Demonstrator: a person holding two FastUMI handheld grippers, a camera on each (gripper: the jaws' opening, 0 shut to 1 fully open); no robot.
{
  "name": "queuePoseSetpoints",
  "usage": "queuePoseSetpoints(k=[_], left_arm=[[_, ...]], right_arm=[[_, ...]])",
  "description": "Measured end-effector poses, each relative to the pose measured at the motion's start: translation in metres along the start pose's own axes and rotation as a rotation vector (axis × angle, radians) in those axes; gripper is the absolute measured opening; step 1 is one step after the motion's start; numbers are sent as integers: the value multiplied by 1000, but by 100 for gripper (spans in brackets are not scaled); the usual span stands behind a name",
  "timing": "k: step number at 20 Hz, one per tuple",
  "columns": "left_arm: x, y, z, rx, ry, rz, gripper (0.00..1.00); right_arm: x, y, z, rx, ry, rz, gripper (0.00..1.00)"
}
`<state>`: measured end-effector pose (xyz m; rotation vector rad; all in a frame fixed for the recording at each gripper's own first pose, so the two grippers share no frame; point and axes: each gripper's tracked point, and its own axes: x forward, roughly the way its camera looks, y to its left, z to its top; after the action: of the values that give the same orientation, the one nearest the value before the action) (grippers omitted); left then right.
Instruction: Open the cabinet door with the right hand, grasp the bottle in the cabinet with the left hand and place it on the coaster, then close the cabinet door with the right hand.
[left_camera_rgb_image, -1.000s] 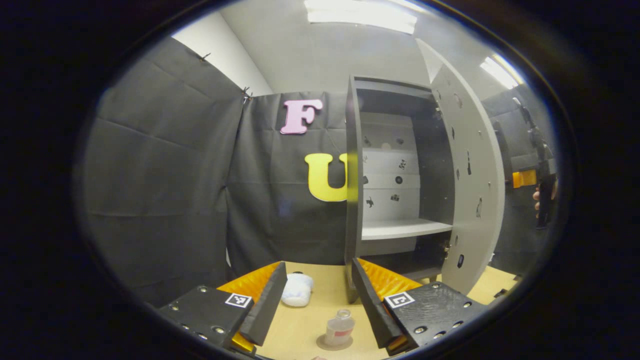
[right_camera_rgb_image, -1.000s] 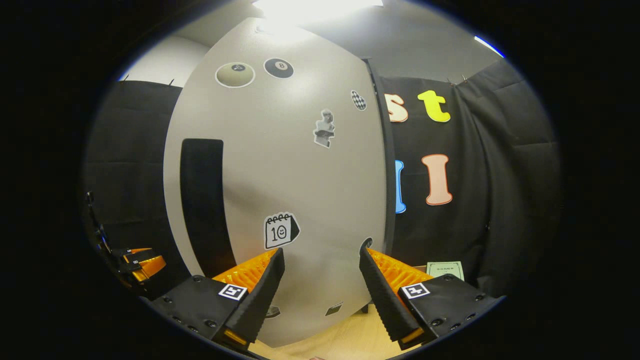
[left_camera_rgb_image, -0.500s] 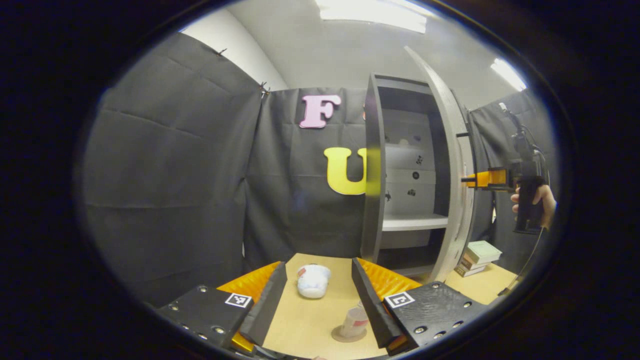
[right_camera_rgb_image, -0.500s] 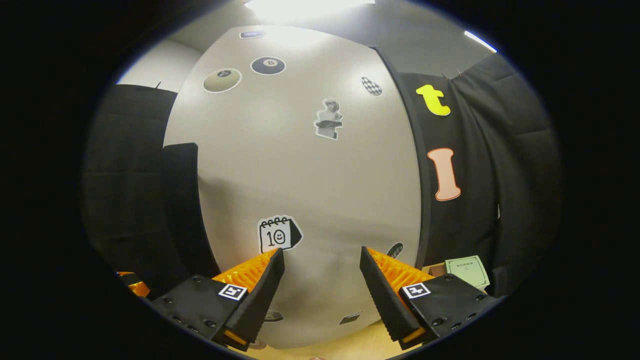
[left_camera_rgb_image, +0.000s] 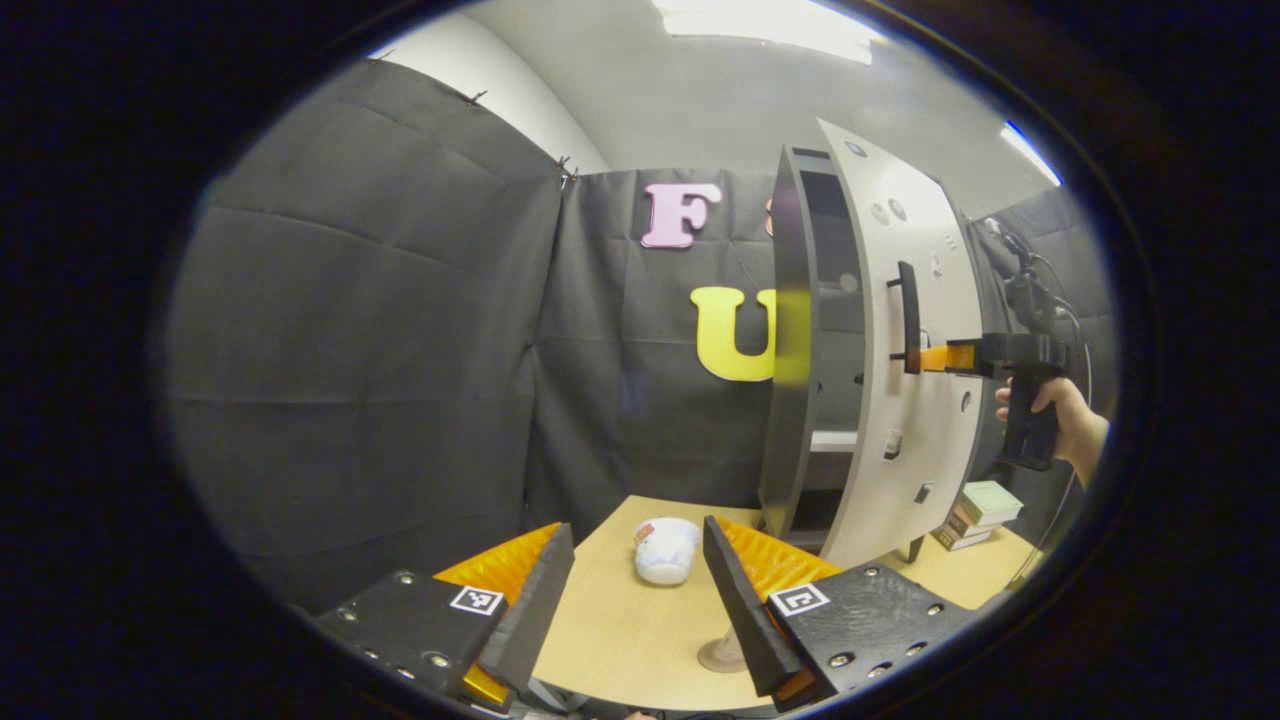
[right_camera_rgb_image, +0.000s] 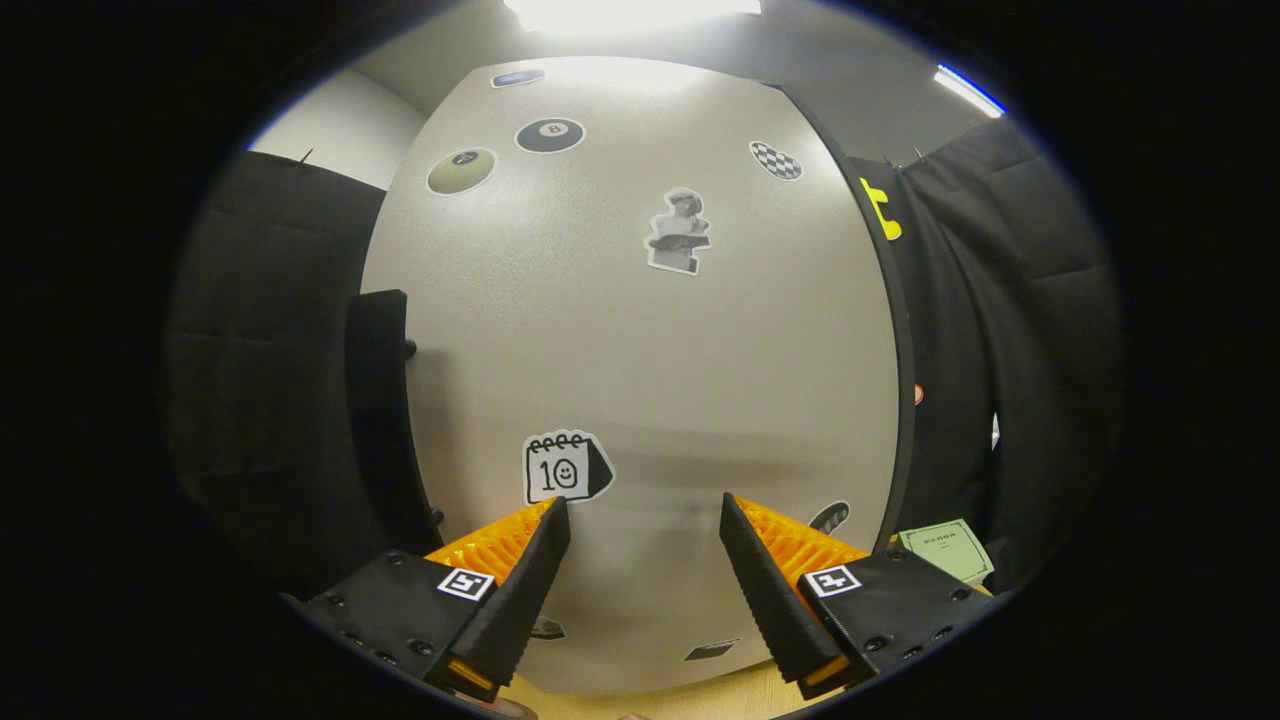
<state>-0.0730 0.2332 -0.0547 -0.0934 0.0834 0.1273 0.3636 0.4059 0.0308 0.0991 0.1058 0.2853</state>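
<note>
In the left gripper view, the left tongs (left_camera_rgb_image: 635, 590) hang spread and empty over the tan counter (left_camera_rgb_image: 620, 640), a white plush toy (left_camera_rgb_image: 666, 549) lying beyond them. Just beside the right finger, the coaster (left_camera_rgb_image: 722, 657) shows at the counter's near edge; the bottle on it a second ago is now hidden behind that finger. Further right, the grey cabinet door (left_camera_rgb_image: 915, 370), wide open a second ago, stands nearly shut against the cabinet (left_camera_rgb_image: 795, 340). A hand (left_camera_rgb_image: 1055, 405) holds the right tongs (left_camera_rgb_image: 935, 357) level, tips at the door beside its black handle (left_camera_rgb_image: 908, 317). In the right gripper view, those tongs (right_camera_rgb_image: 645, 580) are spread, facing the door (right_camera_rgb_image: 640, 350), where a calendar sticker (right_camera_rgb_image: 562, 467) reads "10". Stacked books (left_camera_rgb_image: 975, 505) lie far right.
</note>
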Motion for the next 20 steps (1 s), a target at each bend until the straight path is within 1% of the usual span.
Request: queuePoseSetpoints(k=[3,5,8,11,14,16,19,20], left_arm=[[4,-2,3,29,-10,-25,79],[7,-7,5,40,-20,-49,79],[11,-20,10,30,-30,-96,79],[14,-37,14,24,-41,-147,79],[21,-52,20,30,-59,-201,79],[23,-57,25,52,-79,-217,79],[27,-63,29,73,-98,-233,79],[27,-65,30,72,-102,-239,81]], right_arm=[[-4,5,3,35,7,29,97],[-9,2,7,28,2,39,97],[-39,-16,18,8,-6,50,96],[-72,-47,26,-11,-6,46,96],[-102,-89,34,-16,-6,8,96],[-123,-115,44,0,-34,-5,96],[-151,-165,55,-32,-51,-78,96],[-161,-182,57,-50,-57,-104,96]])
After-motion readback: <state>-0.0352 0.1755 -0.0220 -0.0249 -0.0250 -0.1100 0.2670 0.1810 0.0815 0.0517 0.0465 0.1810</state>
